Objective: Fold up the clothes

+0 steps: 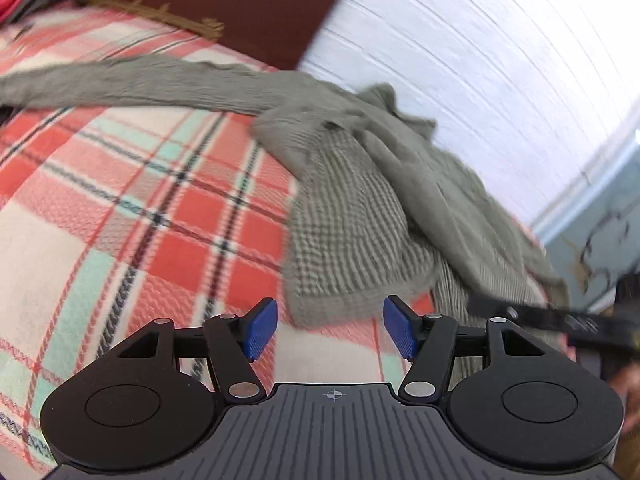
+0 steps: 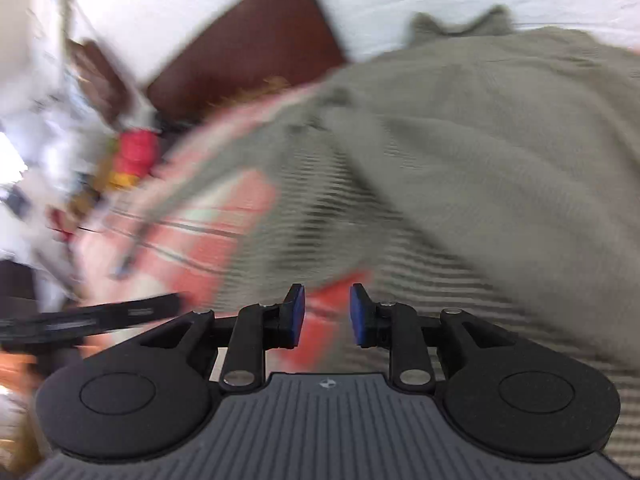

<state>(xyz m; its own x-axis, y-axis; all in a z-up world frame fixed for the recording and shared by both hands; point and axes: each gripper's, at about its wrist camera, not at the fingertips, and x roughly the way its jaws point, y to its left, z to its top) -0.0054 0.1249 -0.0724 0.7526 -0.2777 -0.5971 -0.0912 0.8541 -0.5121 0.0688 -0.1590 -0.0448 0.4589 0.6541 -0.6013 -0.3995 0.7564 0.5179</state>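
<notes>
Only one garment is in play, a grey-green knitted sweater (image 1: 352, 200), and two tongs work around it. It lies crumpled on a bed covered by a plaid blanket (image 1: 132, 200) in coral, cream and mint with dark lines. One long sleeve stretches away to the left across the blanket, while the body is bunched in loose folds toward the far side, near a white wall (image 1: 480, 40). The knit shows a coarse ribbed weave on its near flap and a smoother face on the fold laid over it. A single dark brown cushion (image 1: 240, 4) sits at the bed's far edge.

The left tongs (image 1: 330, 330) are released, blue pads wide apart and holding nothing; the sweater's lower hem lies just ahead of them, between and slightly beyond the tips. The right tongs (image 2: 327, 316) are likewise parted with a narrower gap, empty, with blanket showing between the pads and the sweater's edge just in front and spreading off to the right. The right wrist view is heavily blurred, so finer detail of the clutter at its left is unclear.
</notes>
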